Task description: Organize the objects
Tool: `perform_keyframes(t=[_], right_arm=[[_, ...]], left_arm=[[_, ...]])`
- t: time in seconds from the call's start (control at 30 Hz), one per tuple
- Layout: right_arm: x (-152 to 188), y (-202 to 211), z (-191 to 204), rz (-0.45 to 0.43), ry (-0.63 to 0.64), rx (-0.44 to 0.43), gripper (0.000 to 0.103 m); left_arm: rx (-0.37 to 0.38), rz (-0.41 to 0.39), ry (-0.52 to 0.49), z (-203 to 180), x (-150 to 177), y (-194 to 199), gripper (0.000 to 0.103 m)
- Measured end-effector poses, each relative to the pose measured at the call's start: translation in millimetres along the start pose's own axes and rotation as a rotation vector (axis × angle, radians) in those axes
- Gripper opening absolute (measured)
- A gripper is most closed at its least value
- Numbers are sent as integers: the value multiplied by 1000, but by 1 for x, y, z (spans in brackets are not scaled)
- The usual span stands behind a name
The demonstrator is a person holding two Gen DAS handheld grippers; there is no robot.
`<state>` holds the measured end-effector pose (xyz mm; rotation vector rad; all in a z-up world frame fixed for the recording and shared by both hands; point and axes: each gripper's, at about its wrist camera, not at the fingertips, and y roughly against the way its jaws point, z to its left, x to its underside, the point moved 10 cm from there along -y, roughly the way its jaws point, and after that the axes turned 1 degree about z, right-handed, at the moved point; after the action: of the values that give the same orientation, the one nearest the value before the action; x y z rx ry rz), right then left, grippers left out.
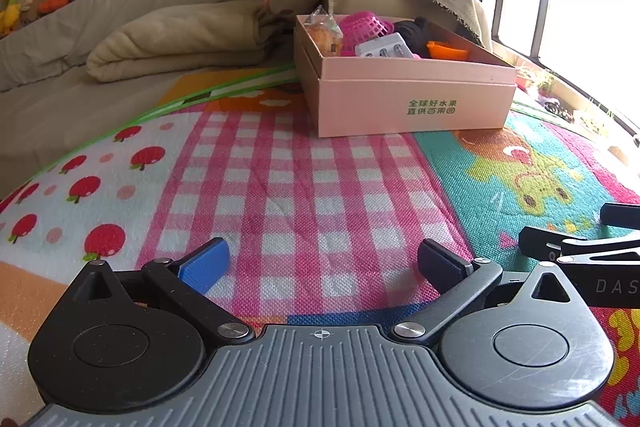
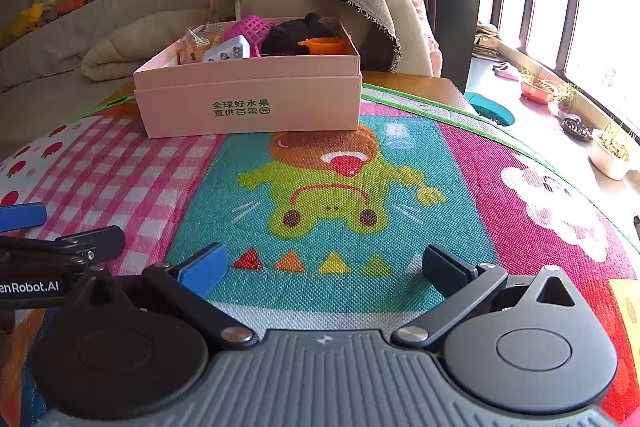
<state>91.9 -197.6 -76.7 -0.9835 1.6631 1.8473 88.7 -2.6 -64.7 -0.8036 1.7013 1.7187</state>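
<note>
A pink cardboard box [image 1: 416, 99] sits toward the far edge of a colourful play mat [image 1: 304, 187], printed with green characters on its front wall. Inside lie a pink mesh basket [image 1: 366, 27], a white device [image 1: 384, 49], a black item [image 1: 414, 27], an orange piece [image 1: 446, 50] and a clear-wrapped packet [image 1: 324, 31]. The left gripper [image 1: 322, 259] hovers low over the mat's pink gingham patch, jaws wide apart and holding nothing. The right gripper [image 2: 326, 265] rests just beside it over the cartoon frog panel [image 2: 332, 191], jaws likewise spread and empty. Both sit near the mat's front edge, well apart from the box.
</note>
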Motion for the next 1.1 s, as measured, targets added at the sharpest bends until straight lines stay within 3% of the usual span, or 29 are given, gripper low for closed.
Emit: perform_keyframes(t=[1.1], right_arm=[[0, 0, 1, 1, 0, 2, 103]], left_arm=[[-11, 1, 2, 1, 0, 0, 103]])
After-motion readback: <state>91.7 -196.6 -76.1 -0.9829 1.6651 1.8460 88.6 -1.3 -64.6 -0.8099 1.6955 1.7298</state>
